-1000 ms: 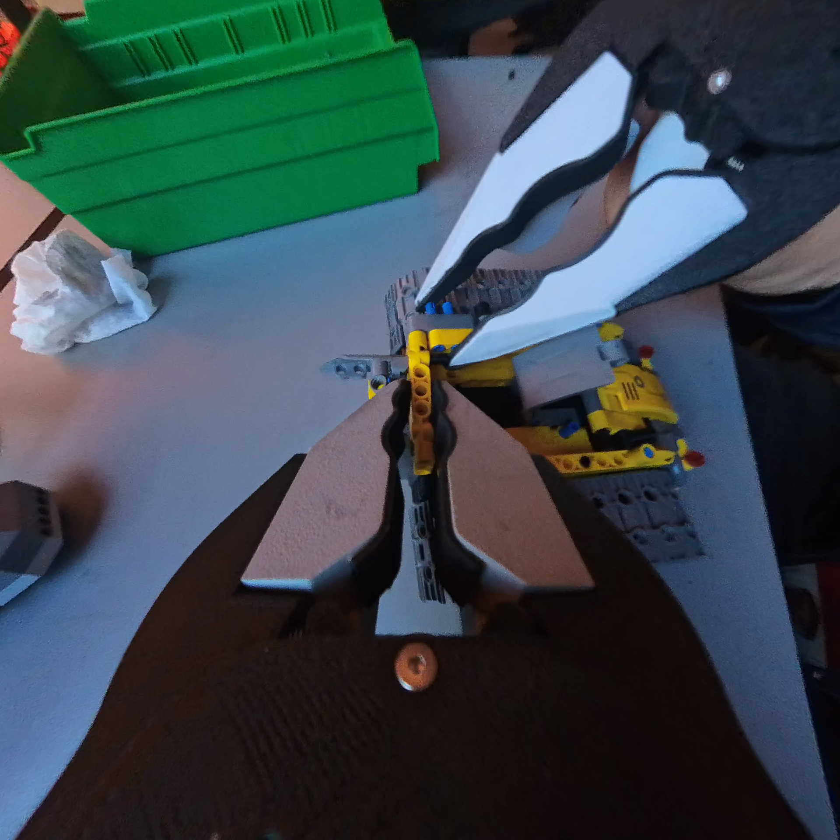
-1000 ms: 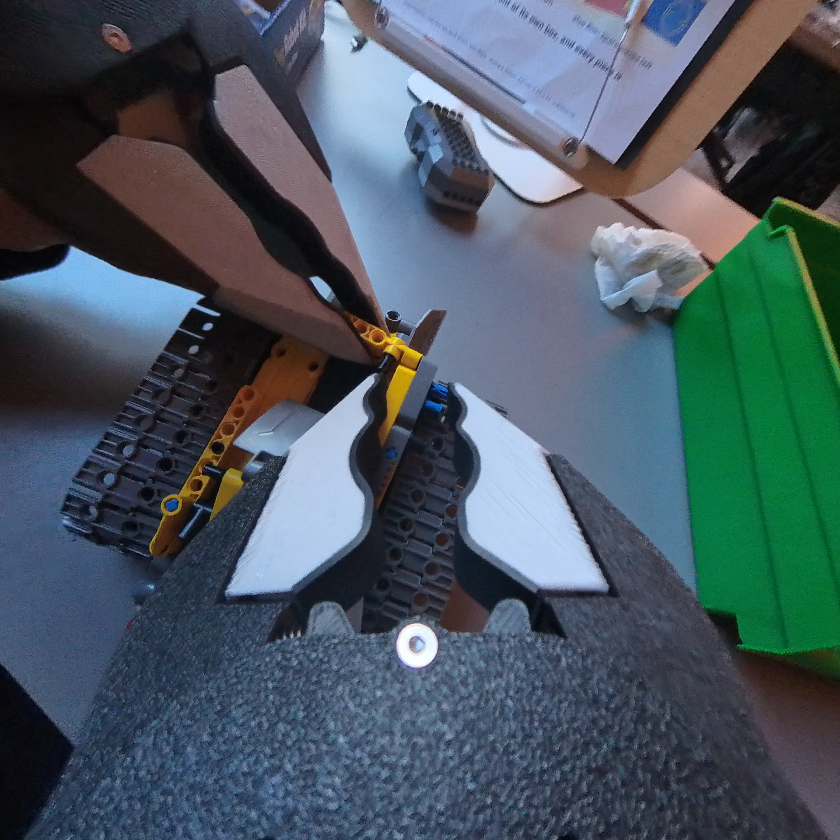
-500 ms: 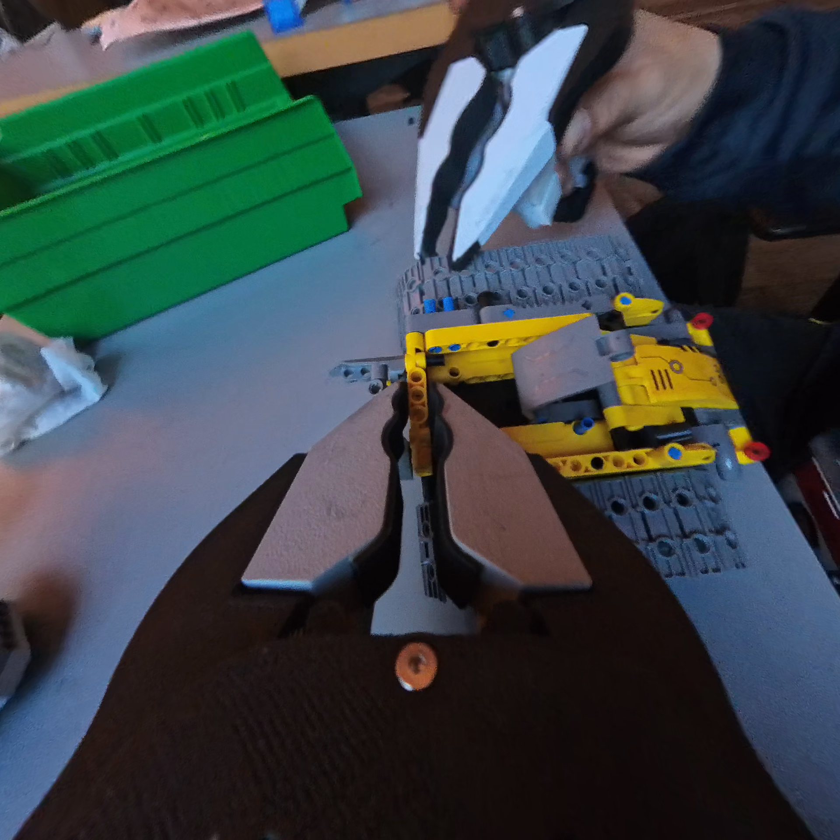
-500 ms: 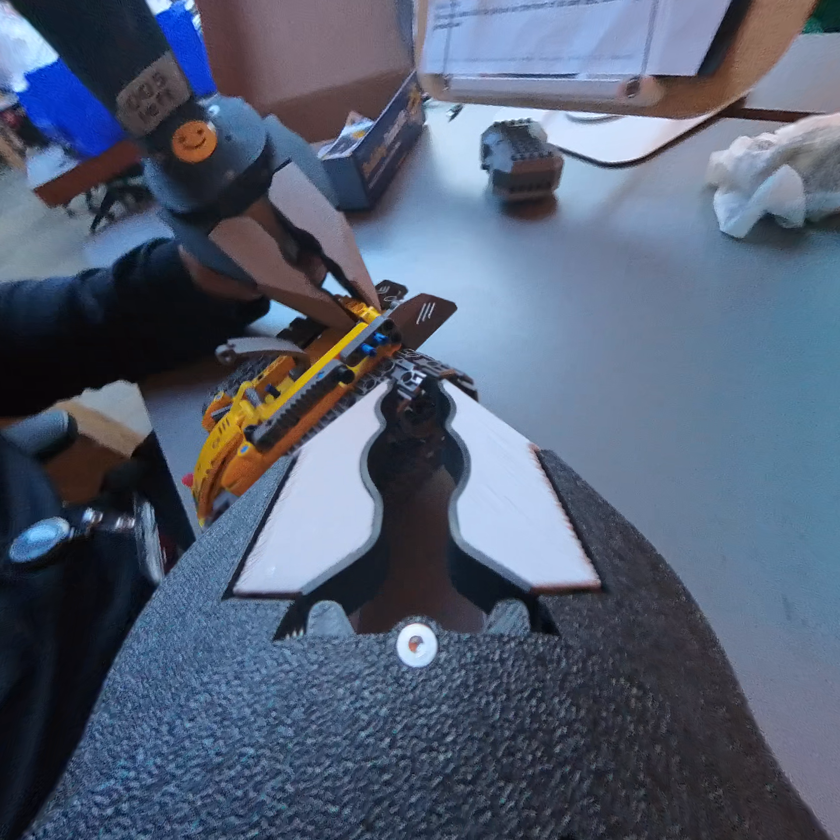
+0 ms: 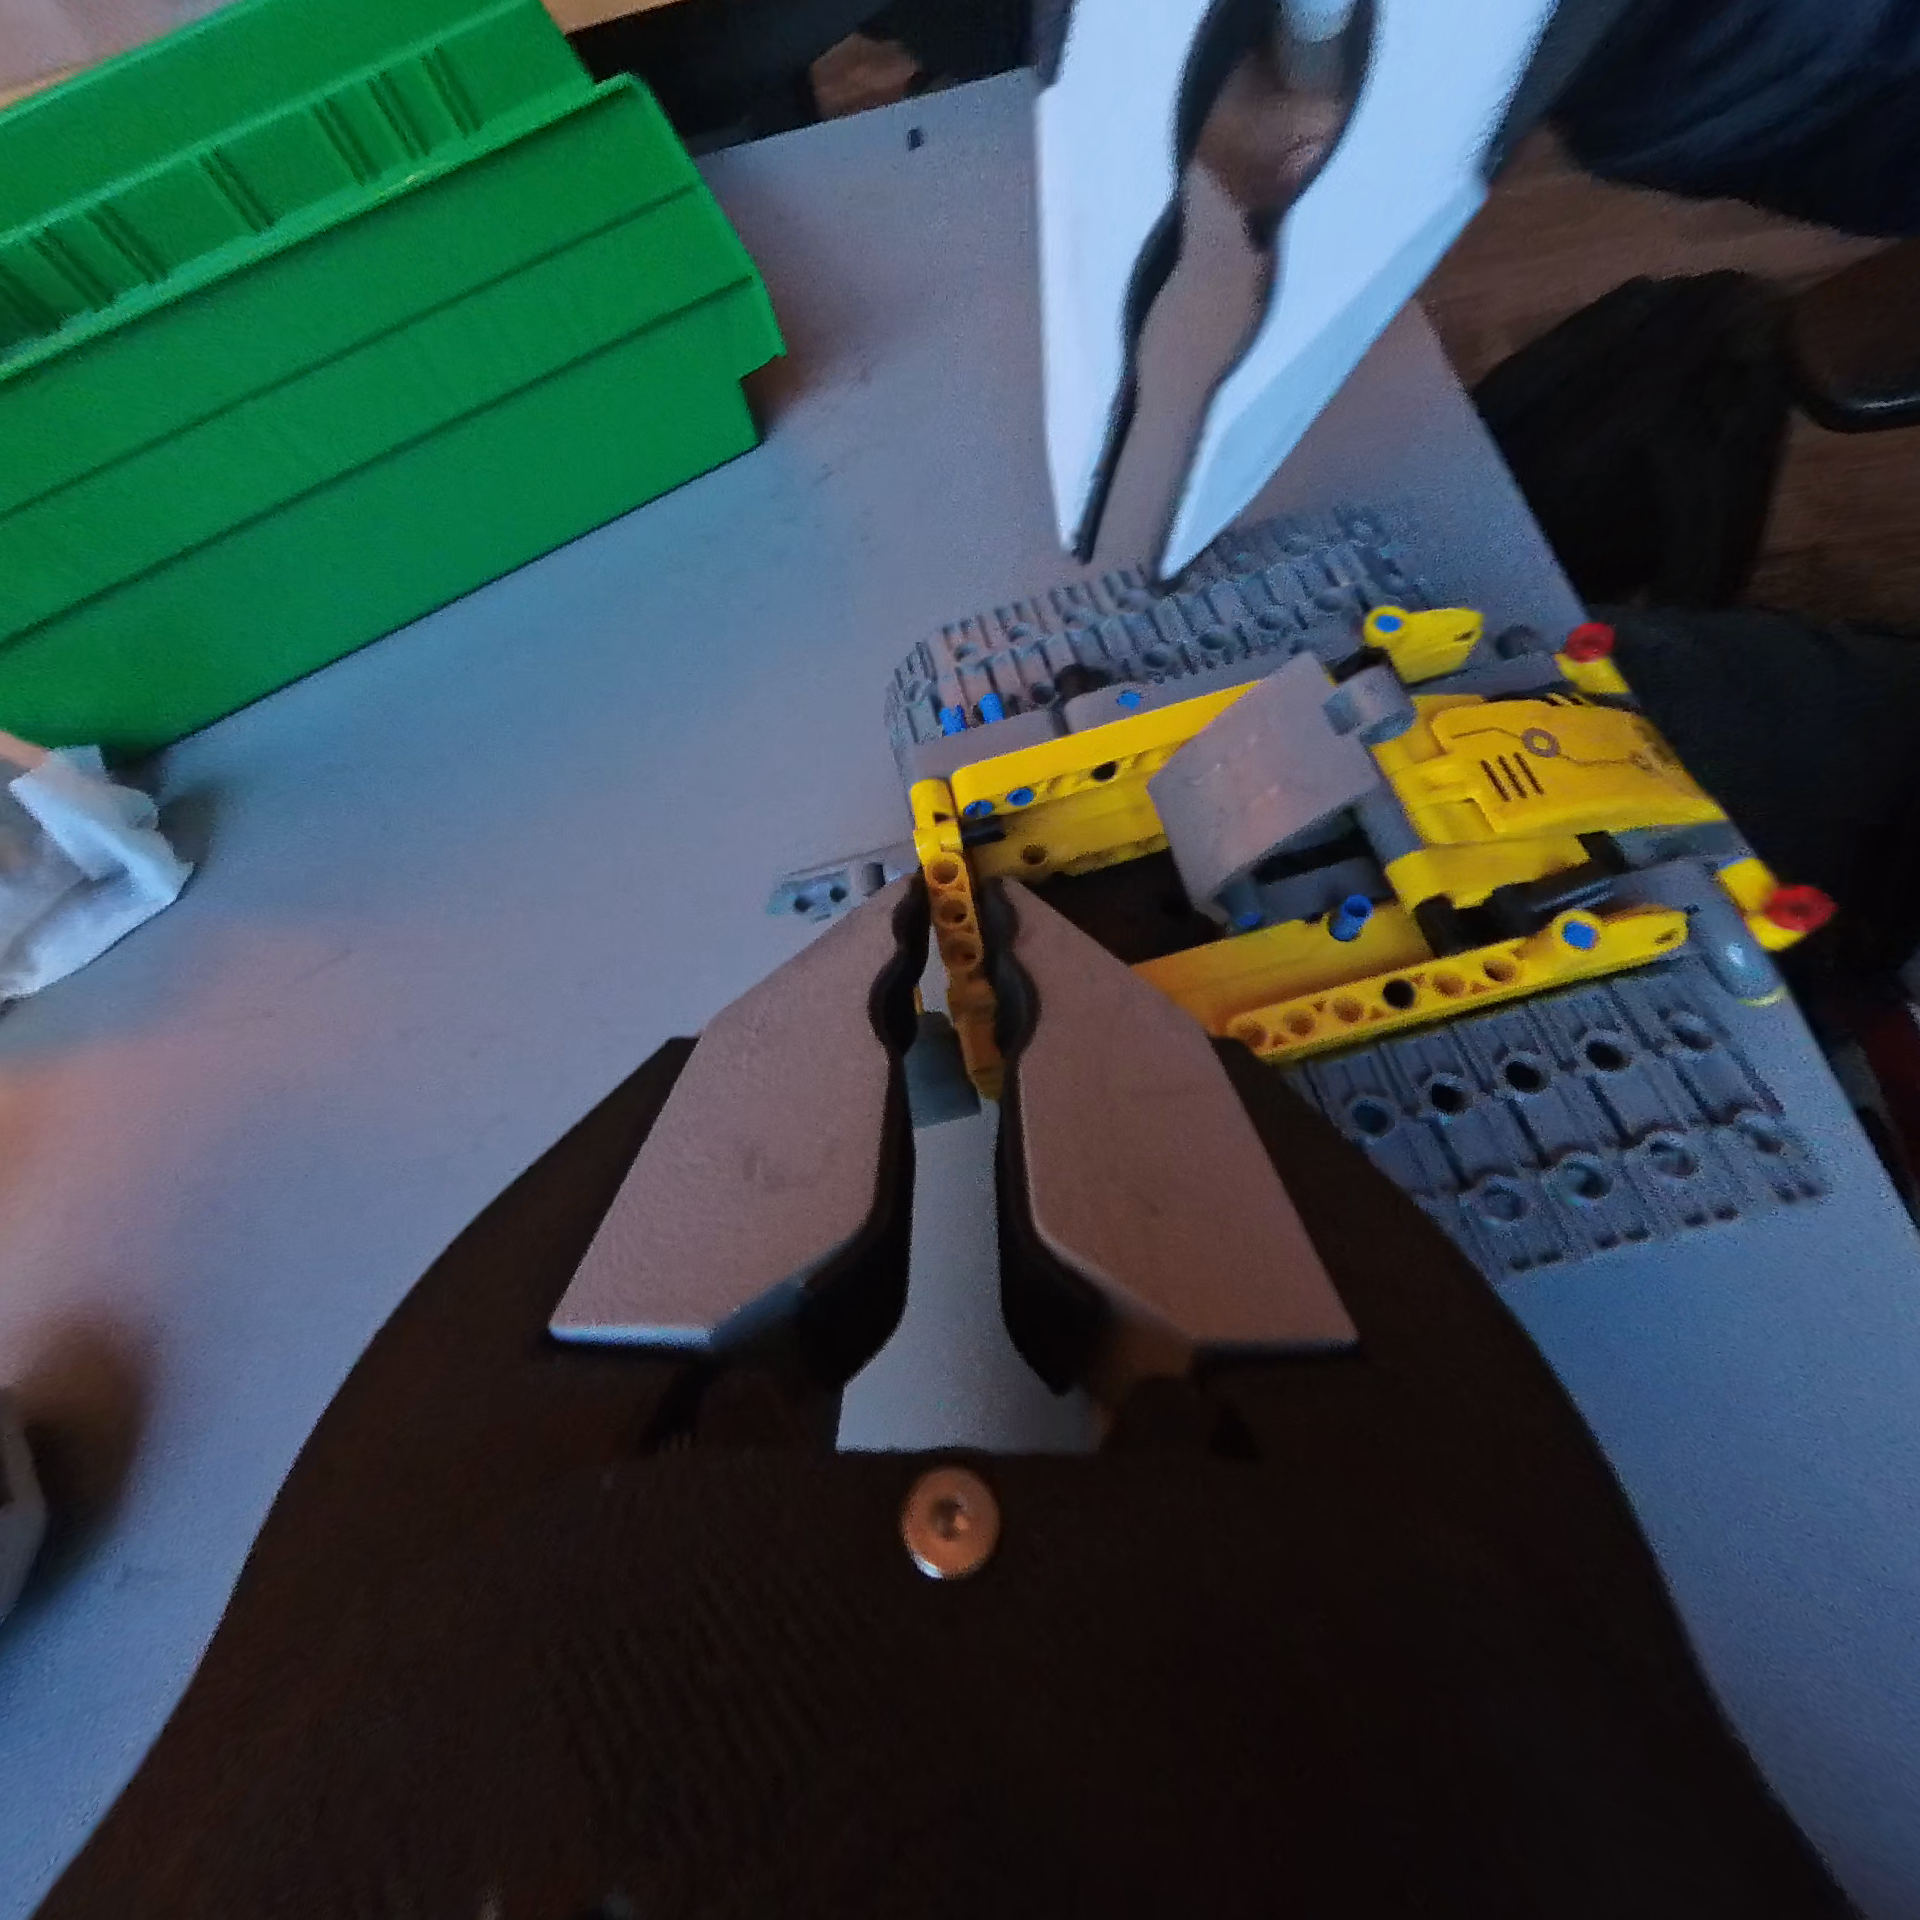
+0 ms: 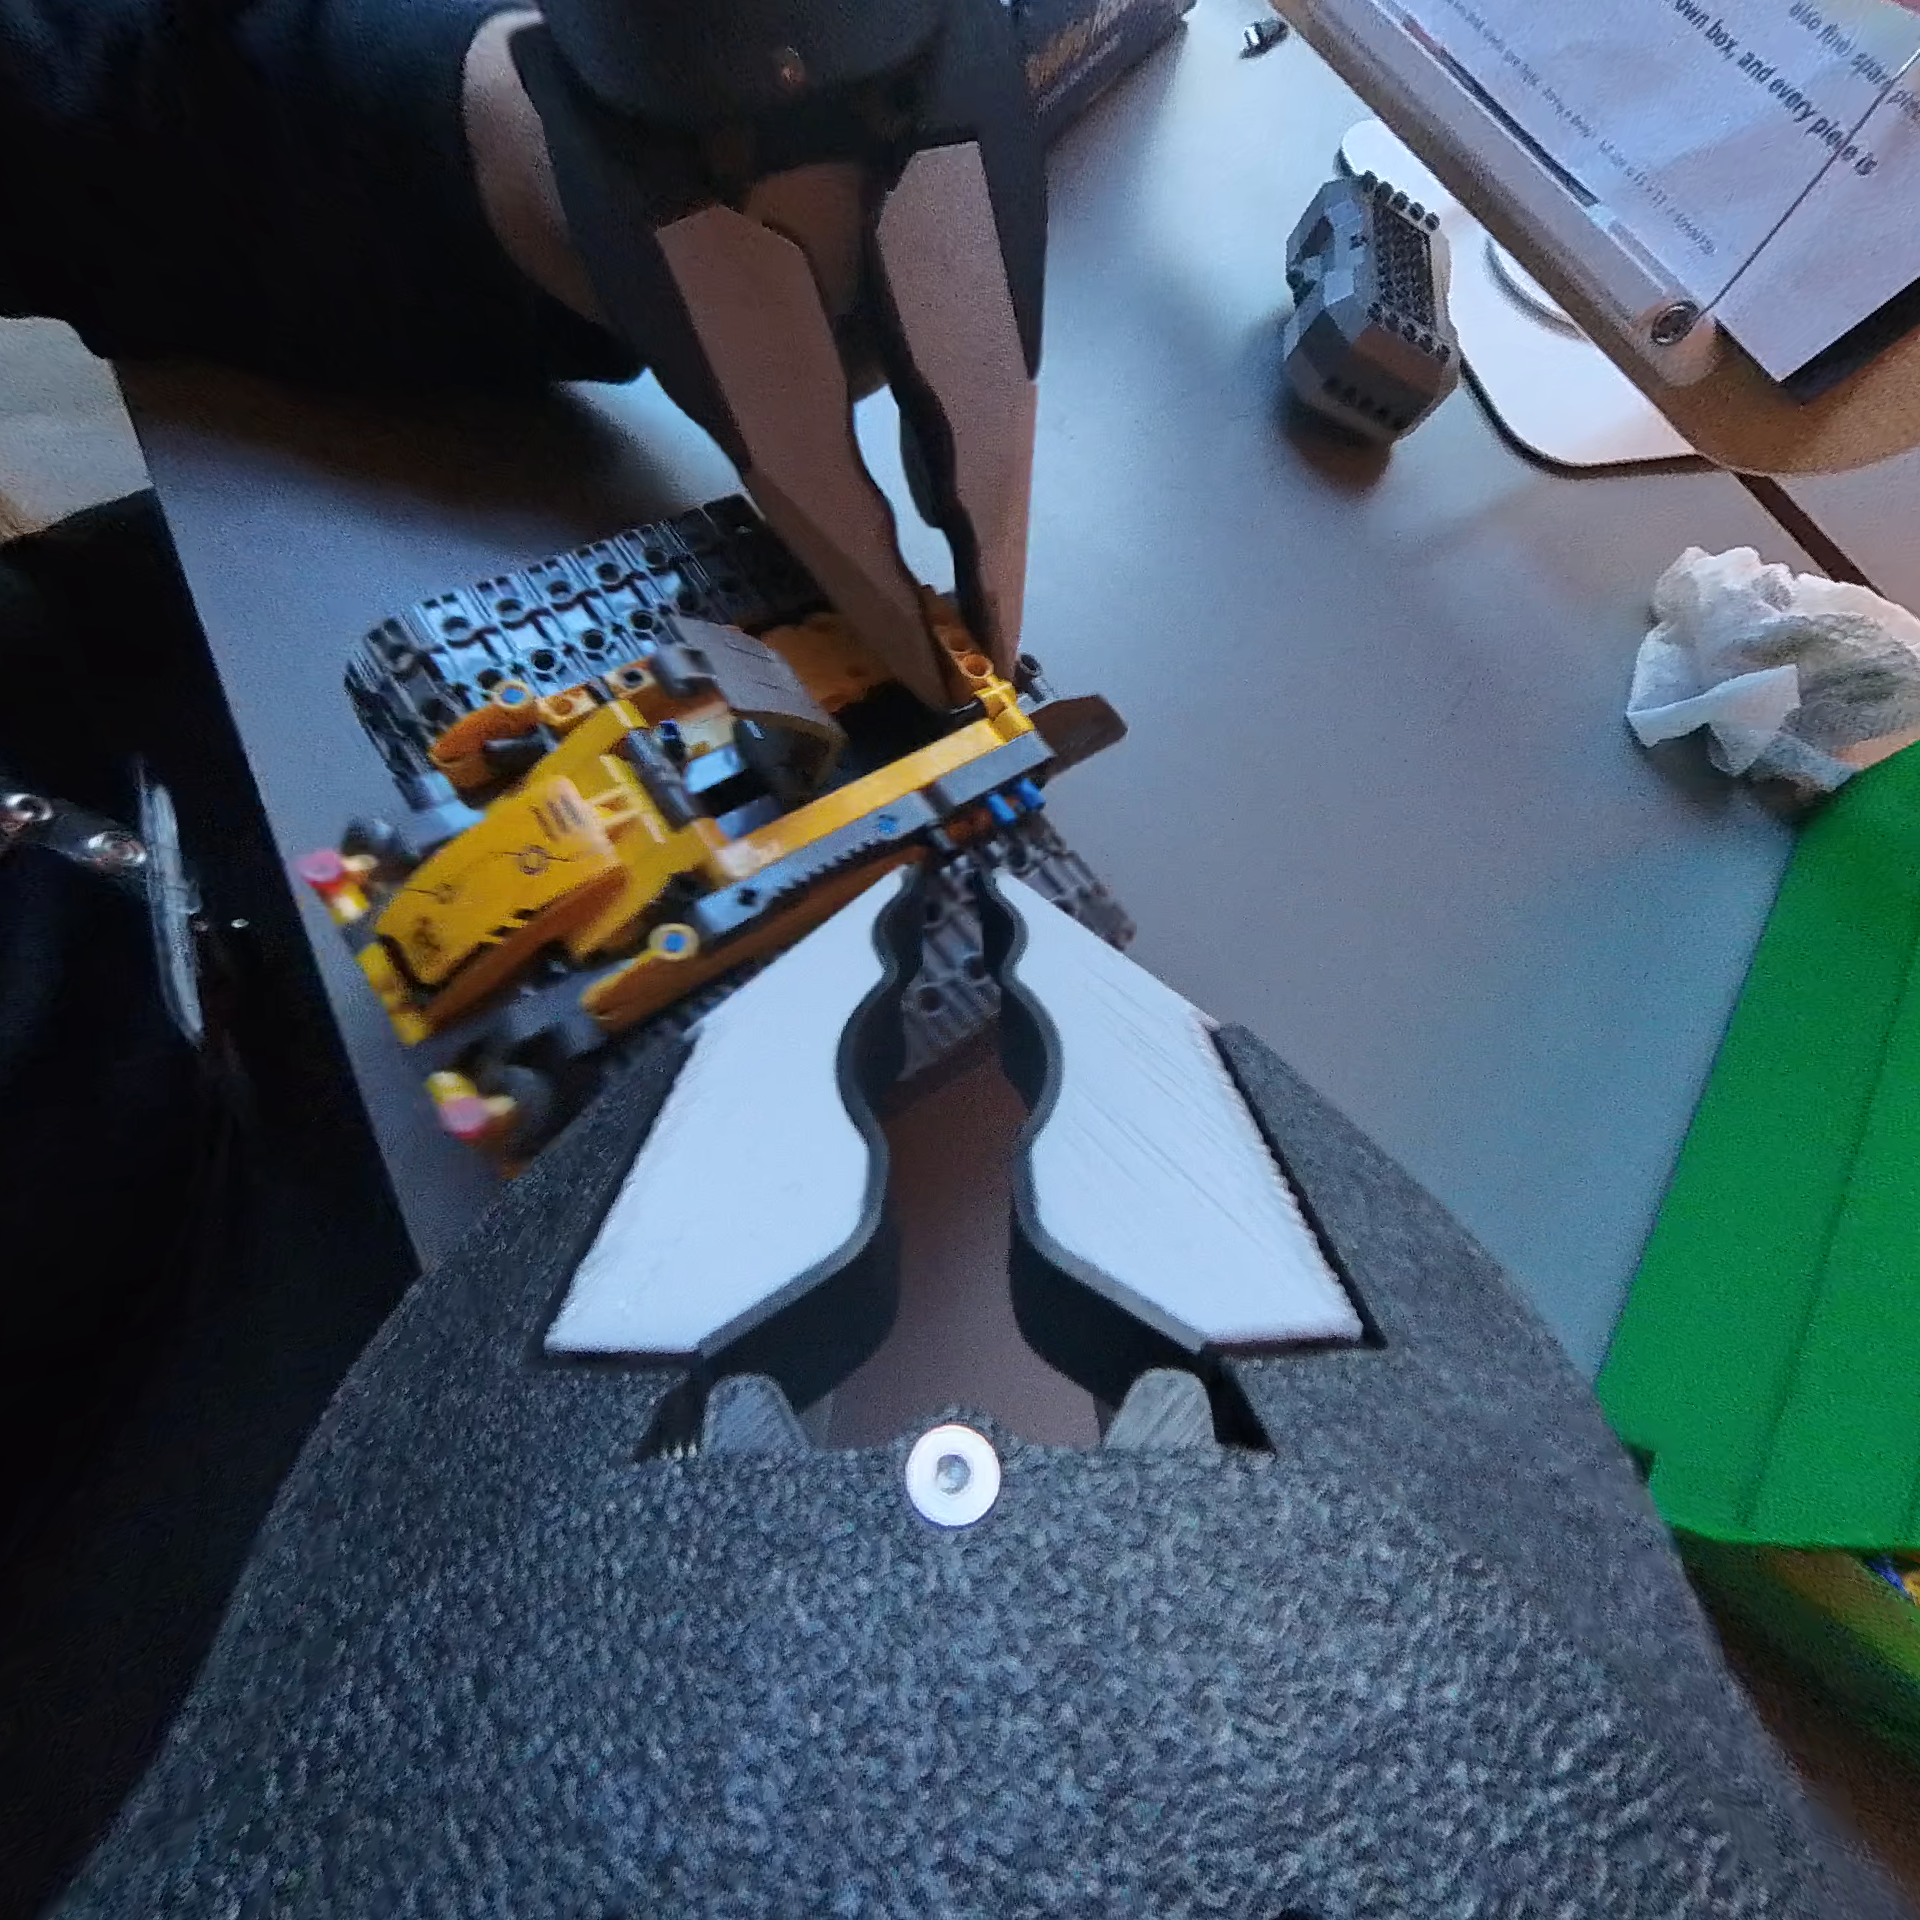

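A yellow and grey brick-built tracked vehicle (image 5: 1455, 790) lies on the grey table near its edge; it also shows in the right wrist view (image 6: 540, 862). My left gripper (image 5: 956, 904), with brown fingers, is shut on a yellow holed beam (image 5: 961, 977) at the vehicle's front corner. The right wrist view shows it coming down from above (image 6: 971, 665). My right gripper (image 6: 951, 883), with white fingers, is narrowly open and empty. Its tips hang at the far grey track (image 5: 1247, 613). In the left wrist view it points down from the top (image 5: 1122, 556).
A green plastic bin (image 5: 364, 364) stands at the far left, at the right in the right wrist view (image 6: 1787, 1143). A crumpled white tissue (image 6: 1766, 675), a dark grey brick part (image 6: 1366, 301) and a board holding a paper sheet (image 6: 1662, 156) lie beyond. A dark sleeve (image 6: 260, 156) is nearby. Spacing between my two grippers at the tips: around 6 cm.
My right gripper let go of the vehicle's front beam, lifted away, swung round and now hangs at the far track with its fingers closer together. My left gripper kept hold of the yellow beam.
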A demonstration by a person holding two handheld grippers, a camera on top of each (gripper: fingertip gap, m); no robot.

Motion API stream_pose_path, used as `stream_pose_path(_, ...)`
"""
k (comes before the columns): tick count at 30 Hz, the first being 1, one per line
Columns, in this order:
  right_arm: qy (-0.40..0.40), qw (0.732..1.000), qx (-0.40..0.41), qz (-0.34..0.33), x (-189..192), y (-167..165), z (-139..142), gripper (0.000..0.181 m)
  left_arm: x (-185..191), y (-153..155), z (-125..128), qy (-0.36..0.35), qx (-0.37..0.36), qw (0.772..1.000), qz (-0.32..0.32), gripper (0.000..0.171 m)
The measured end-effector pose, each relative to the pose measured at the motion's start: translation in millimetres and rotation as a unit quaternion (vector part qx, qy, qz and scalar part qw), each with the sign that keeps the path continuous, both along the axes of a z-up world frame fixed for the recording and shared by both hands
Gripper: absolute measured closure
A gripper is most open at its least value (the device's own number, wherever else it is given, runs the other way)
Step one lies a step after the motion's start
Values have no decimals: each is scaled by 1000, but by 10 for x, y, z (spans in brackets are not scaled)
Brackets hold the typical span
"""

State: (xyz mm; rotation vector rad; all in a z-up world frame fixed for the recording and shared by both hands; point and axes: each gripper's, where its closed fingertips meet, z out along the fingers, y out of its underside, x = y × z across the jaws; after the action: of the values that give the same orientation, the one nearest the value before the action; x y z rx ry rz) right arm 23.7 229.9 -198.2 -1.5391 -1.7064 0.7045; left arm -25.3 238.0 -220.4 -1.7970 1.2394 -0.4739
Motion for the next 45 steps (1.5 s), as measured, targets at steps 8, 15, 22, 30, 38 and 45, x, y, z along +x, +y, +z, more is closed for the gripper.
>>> stream_pose_path(8,5,998,-54,-38,204,-86,-90,176,-15,24,-5,-25,-13,1000,14,164)
stream_pose_path(15,23,994,-89,-60,331,-373,-156,162,-11,37,2,-43,-26,998,23,163)
stream_pose_path(22,15,993,-53,-103,509,-335,-211,171,-14,36,8,-58,-30,998,24,162)
stream_pose_path(30,91,992,-57,-71,509,-517,-88,169,-25,45,13,-69,-28,997,24,161)
stream_pose_path(38,66,994,-9,-90,480,-606,-338,137,-37,56,7,-74,-43,996,35,161)
stream_pose_path(45,-11,949,287,-126,424,-448,-378,130,-77,86,10,-117,-101,986,58,161)
